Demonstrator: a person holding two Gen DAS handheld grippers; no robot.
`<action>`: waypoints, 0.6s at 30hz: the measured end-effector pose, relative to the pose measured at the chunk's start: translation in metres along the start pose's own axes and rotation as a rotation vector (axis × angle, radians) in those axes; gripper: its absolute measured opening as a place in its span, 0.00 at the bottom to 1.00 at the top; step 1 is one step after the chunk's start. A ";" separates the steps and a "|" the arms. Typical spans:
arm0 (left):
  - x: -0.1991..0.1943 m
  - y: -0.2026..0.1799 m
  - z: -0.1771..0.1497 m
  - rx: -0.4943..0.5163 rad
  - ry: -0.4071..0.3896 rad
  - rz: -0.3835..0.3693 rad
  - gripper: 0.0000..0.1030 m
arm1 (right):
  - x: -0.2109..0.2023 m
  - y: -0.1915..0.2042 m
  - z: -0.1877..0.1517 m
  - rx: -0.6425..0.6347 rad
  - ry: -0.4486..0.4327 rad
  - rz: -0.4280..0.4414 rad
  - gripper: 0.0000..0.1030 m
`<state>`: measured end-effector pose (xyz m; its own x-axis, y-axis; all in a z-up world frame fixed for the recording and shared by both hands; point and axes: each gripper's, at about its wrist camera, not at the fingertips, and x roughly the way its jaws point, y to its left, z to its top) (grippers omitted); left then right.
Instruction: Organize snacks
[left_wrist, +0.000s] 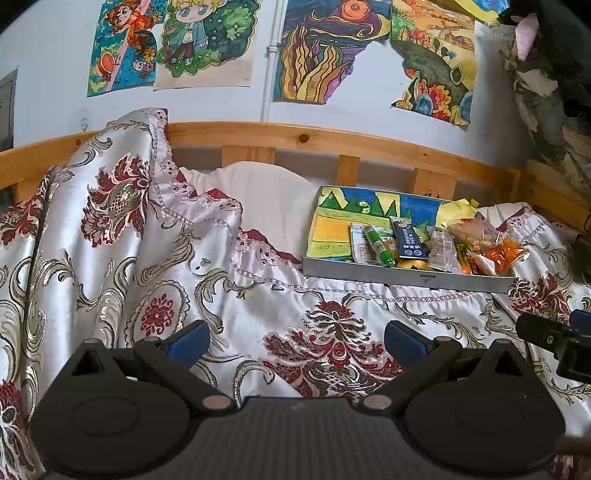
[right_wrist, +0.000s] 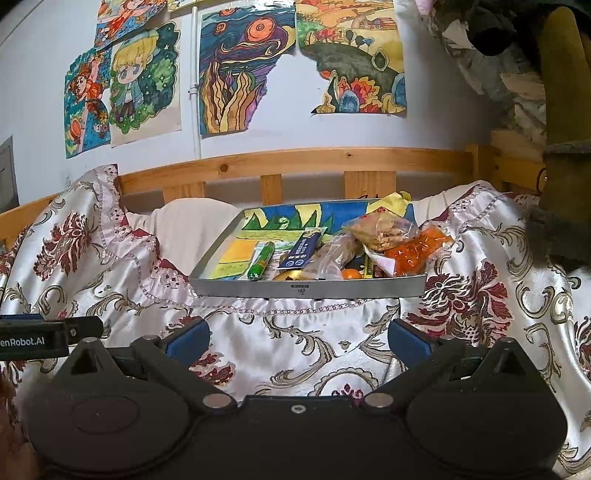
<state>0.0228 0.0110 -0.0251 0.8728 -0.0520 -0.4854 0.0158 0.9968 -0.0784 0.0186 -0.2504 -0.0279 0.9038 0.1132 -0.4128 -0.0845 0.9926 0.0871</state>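
A shallow metal tray (left_wrist: 406, 277) (right_wrist: 306, 288) lined with a coloured drawing rests on the bed. Several snacks lie heaped in its right half: a green stick (left_wrist: 377, 246) (right_wrist: 261, 261), a dark blue packet (left_wrist: 408, 236) (right_wrist: 302, 251), a clear bag of brown snacks (right_wrist: 384, 226) and an orange bag (left_wrist: 505, 253) (right_wrist: 417, 253). My left gripper (left_wrist: 295, 341) is open and empty, low over the bedspread, left of and short of the tray. My right gripper (right_wrist: 297, 341) is open and empty, straight in front of the tray's near wall.
A satin floral bedspread (left_wrist: 147, 258) (right_wrist: 480, 295) covers the bed, bunched high at the left. A wooden rail (left_wrist: 332, 140) (right_wrist: 332, 158) runs behind, under drawings on the wall. Hanging cloth (right_wrist: 517, 74) fills the top right. The other gripper's body shows at each view's edge (left_wrist: 561, 343) (right_wrist: 37, 338).
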 end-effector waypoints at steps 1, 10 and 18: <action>0.000 0.000 0.000 0.001 -0.001 0.000 1.00 | 0.000 0.000 0.000 -0.001 0.001 0.001 0.99; -0.001 -0.001 -0.001 0.015 -0.003 -0.006 1.00 | 0.001 0.001 -0.001 -0.001 0.007 0.002 0.99; -0.001 -0.003 -0.002 0.020 -0.004 -0.011 1.00 | 0.003 0.001 -0.001 -0.003 0.014 0.005 0.99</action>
<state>0.0214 0.0085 -0.0259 0.8746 -0.0627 -0.4808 0.0352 0.9972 -0.0660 0.0203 -0.2495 -0.0303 0.8975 0.1188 -0.4246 -0.0903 0.9921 0.0866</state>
